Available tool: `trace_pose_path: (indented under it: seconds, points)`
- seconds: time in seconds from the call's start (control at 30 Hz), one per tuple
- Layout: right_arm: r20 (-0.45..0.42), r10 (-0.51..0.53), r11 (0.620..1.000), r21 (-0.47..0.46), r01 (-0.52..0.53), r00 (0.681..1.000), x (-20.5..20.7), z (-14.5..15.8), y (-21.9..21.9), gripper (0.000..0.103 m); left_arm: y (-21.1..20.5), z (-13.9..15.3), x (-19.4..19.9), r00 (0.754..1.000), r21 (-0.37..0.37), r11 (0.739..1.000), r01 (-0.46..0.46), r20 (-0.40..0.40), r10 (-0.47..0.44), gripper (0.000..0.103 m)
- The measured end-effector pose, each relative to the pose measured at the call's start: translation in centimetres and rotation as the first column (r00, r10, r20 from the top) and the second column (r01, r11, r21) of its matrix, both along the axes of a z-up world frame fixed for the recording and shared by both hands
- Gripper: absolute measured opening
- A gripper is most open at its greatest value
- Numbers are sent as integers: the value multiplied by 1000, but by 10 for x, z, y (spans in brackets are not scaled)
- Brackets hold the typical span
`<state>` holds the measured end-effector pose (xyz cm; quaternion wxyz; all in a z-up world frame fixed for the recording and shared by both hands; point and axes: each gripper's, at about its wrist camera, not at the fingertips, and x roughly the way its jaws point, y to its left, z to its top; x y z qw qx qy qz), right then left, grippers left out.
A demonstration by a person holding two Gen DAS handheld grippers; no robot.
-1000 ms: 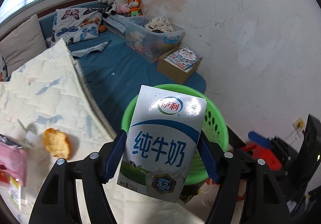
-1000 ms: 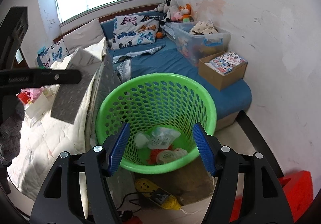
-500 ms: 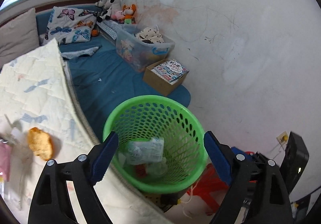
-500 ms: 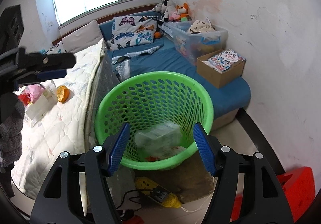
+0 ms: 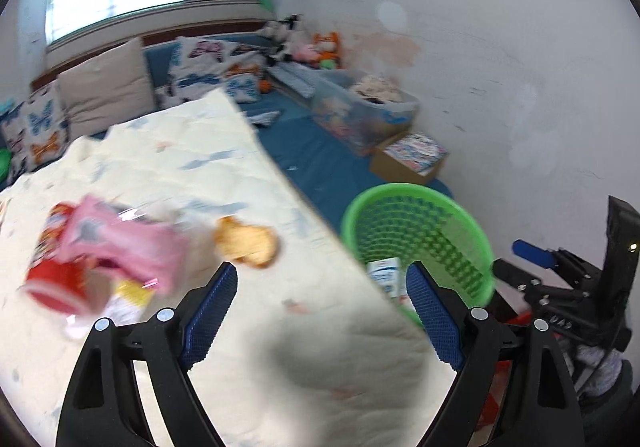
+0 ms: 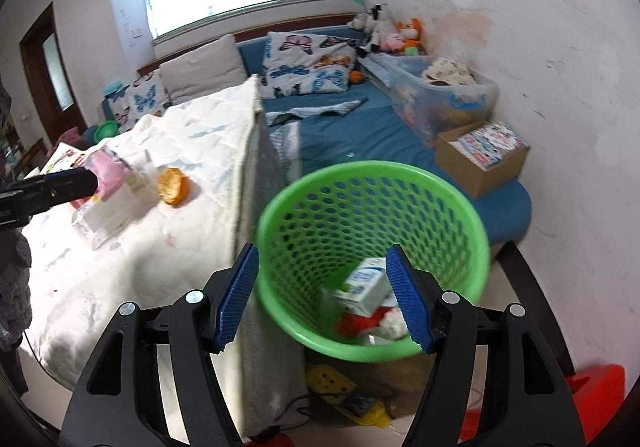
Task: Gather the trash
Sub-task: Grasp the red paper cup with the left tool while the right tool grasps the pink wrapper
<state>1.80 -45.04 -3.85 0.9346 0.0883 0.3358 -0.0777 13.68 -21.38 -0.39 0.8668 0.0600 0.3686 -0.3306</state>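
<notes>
I dropped the milk carton [image 6: 366, 287] into green basket [image 6: 472, 223] | left tongs [image 5: 320, 311] released, swinging to bed [image 5: 168, 167] litter | right tongs [image 6: 322, 291] released, idle

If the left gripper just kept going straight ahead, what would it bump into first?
Most likely the quilt: the open left gripper points across it, roughly towards its edge. The orange peel lies a little left of that line. Depth is hard to judge.
</notes>
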Motion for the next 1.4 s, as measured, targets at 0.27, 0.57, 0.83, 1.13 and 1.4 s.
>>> trace_pose_path:
  seconds: [0.27,0.57,0.83,1.13,1.4]
  points:
    - [16,104,995,0,-104,994,30,14,37,67,71,-8,23,991,48,990,-134,16,133,80]
    - [-15,210,978,18,-209,978,74,11,79,67,116,-28,41,979,55,979,-197,-42,200,73]
    - [-30,273,962,5,-273,962,101,10,110,67,107,-40,54,983,95,980,-176,-37,180,71]
    - [-21,404,914,39,-403,914,138,14,140,66,131,-35,46,978,55,978,-202,-42,204,70]
    - [-25,529,848,29,-529,848,172,18,188,65,171,-20,36,963,13,963,-269,-30,269,70]
